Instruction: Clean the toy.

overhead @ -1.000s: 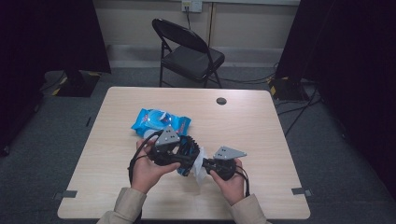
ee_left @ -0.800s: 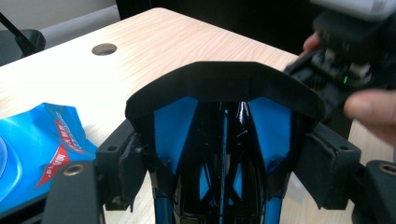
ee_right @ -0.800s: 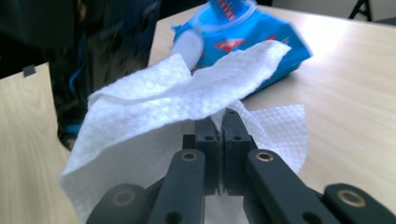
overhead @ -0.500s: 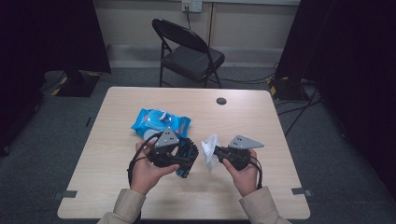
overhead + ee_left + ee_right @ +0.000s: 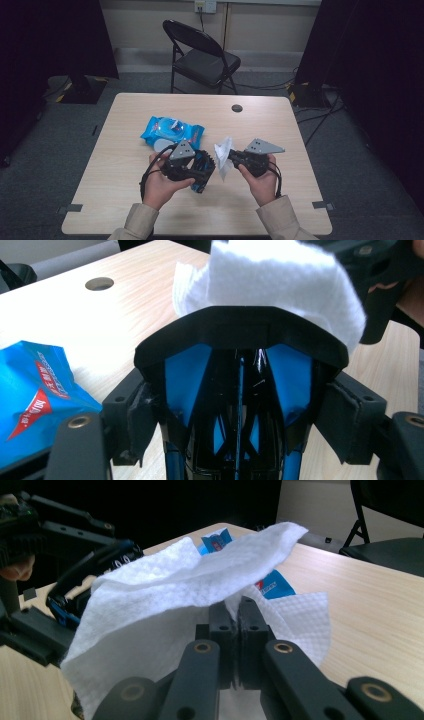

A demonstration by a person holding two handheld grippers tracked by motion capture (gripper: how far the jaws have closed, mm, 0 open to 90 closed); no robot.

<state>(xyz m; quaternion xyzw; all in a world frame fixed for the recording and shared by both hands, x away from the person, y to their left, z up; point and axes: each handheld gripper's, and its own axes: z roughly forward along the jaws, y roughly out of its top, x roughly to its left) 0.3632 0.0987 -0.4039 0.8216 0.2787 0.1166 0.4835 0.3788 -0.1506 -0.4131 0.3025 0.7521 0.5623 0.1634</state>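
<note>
Left tongs spread wide, right tongs pinched tight, facing each other.

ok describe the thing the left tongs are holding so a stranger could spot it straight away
Start at the light wooden table, then the blue wipes packet left of centre. Just in front of it, the left tongs grip a glossy black and blue plastic object, dark and hard beside the soft white wipe in the right tongs.

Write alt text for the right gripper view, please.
The right gripper has its two black jaws pinched shut on a white wipe above a wooden table. Behind it lies a blue wipes pack.
</note>
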